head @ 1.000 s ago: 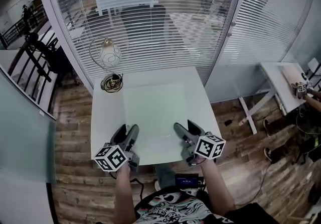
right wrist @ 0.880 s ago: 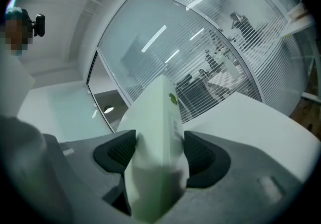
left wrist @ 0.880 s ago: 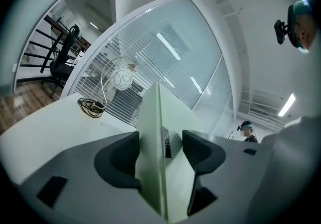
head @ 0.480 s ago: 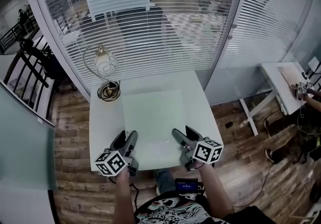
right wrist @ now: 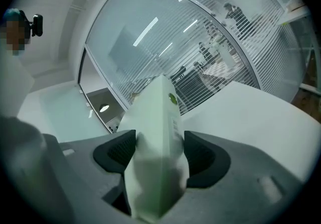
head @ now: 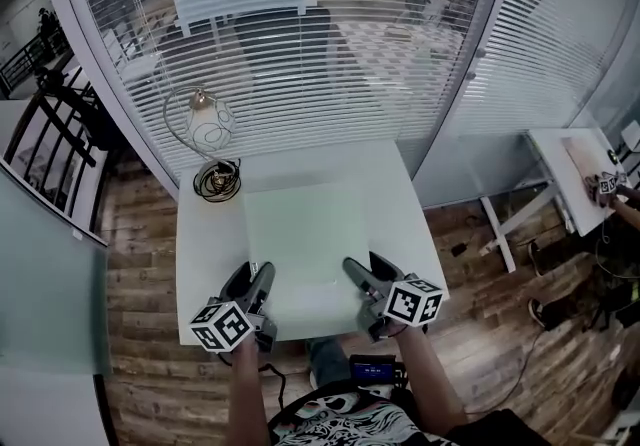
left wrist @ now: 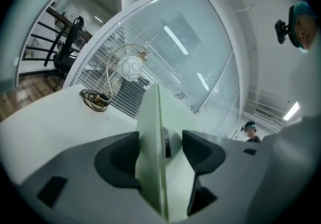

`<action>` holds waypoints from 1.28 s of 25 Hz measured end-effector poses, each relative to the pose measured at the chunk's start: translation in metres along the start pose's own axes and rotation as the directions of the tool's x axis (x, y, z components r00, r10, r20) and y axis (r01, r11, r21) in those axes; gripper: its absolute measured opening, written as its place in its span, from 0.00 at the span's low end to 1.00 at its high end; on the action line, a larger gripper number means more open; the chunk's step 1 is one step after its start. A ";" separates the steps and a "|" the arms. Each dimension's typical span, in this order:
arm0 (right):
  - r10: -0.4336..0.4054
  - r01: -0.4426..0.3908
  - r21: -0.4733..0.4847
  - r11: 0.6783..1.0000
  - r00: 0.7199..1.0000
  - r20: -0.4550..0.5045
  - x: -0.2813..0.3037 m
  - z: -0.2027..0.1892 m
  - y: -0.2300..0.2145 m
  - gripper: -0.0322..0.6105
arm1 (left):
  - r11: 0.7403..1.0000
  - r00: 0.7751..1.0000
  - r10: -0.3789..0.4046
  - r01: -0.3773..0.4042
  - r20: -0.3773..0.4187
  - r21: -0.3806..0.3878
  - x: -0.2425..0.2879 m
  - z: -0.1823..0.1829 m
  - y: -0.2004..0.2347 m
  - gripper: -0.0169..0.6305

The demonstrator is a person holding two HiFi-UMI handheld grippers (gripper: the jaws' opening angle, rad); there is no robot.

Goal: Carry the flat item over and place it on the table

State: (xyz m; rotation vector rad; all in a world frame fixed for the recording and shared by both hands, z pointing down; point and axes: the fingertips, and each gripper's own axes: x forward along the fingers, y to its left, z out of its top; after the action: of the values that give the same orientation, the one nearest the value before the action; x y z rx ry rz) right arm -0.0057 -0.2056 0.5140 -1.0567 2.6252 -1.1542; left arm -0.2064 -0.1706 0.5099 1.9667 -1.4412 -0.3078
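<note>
Two grippers clamp the flat item (head: 305, 229) by its near edge — left gripper (head: 257, 281), right gripper (head: 364, 271) — over the table (head: 208, 244), just in front of the lamp (head: 207, 124); lower it level, release together

The flat sheet (head: 305, 229) lies over the middle of the table (head: 205, 254). Its near edge is clamped in my left claw (head: 260, 272) on the left and my right claw (head: 363, 261) on the right. At the table's far left corner stands a lamp (head: 205, 119), with a coiled cable (head: 217, 179) at its foot. A glass wall with blinds (head: 300, 54) runs behind the table, and another table (head: 565, 164) stands well off to the right.
</note>
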 end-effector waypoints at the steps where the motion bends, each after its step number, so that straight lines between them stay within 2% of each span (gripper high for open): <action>1: -0.002 0.002 0.002 1.000 1.000 -0.006 0.002 -0.001 -0.003 0.50 | 1.000 1.000 0.004 -0.004 -0.003 -0.004 0.002 -0.002 0.003 0.44; 16: -0.042 0.046 0.052 0.998 0.996 -0.074 0.023 -0.014 -0.044 0.50 | 0.997 0.997 0.047 -0.051 -0.067 -0.056 0.033 -0.027 0.031 0.44; 32: -0.083 0.102 0.112 0.988 0.983 -0.164 0.058 -0.033 -0.090 0.50 | 0.986 0.983 0.103 -0.121 -0.150 -0.118 0.068 -0.052 0.075 0.43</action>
State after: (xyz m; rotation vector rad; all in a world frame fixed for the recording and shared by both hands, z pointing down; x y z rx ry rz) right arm -0.0101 -0.2643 0.6086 -1.1174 2.6069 -1.4539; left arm -0.2093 -0.2257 0.6099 1.7621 -1.3991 -0.1979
